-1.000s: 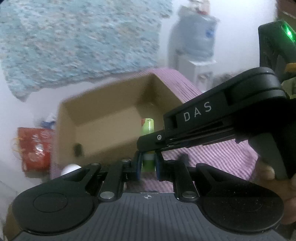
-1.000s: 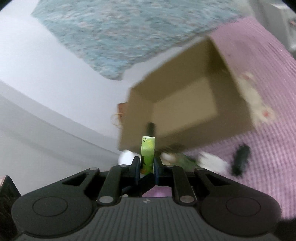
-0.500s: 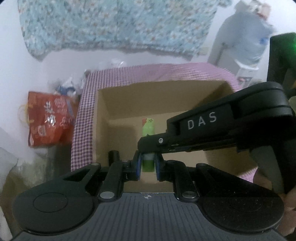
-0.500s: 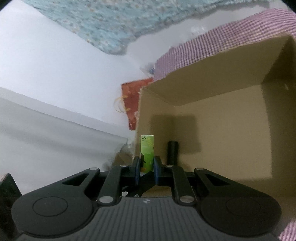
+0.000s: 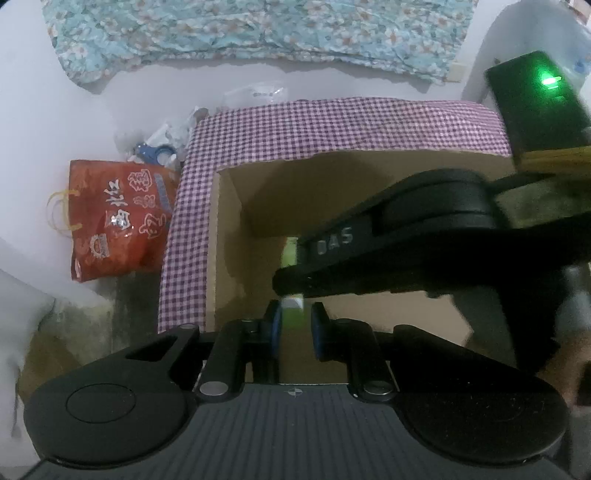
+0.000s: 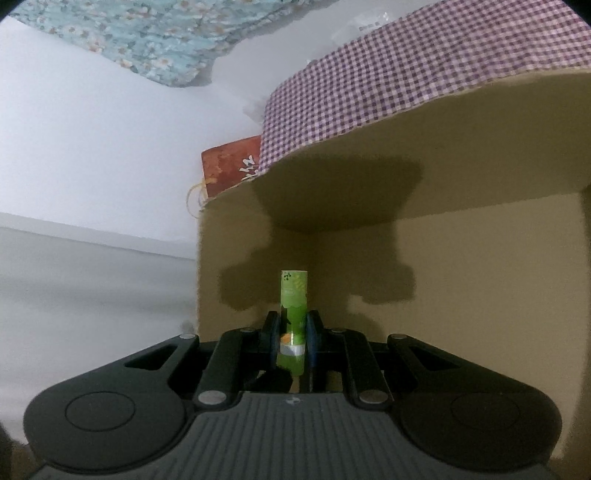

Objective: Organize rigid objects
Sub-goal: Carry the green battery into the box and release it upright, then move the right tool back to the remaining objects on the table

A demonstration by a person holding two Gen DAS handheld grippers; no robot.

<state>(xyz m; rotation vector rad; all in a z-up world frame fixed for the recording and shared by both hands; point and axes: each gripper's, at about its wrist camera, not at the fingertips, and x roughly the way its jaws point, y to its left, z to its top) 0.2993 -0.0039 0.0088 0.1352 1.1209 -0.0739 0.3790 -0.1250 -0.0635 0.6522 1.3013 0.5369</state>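
Green tube point(image 6: 293, 295) stands upright at the bottom centre of the right wrist view, pinched low on its body by the pressed-together pads of the right gripper point(image 6: 291, 332), its top against the shadowed inner corner of the cardboard box point(image 6: 480, 277). A second green tube point(image 5: 291, 314) sits between the blue pads of the left gripper point(image 5: 295, 321), also over the open box. The left jaws have just been opening a little, and a sliver of gap shows beside the right-hand pad, so that grip looks let go.

The step in hand seems to be dropping both tubes into the box. To do it well, I would bring each tube low and close to the floor of the box before the jaws spread, keep the two grippers from knocking together where they cross, and lift straight out.

The left wrist view shows what the other does not: the right gripper crossing in front of the second tube with its green light at the upper right, and farther off the checked cloth point(image 5: 332, 125), a red bag point(image 5: 118, 218) at the left and a floral cloth point(image 5: 258, 26) along the top. The right wrist view alone shows its tube whole.
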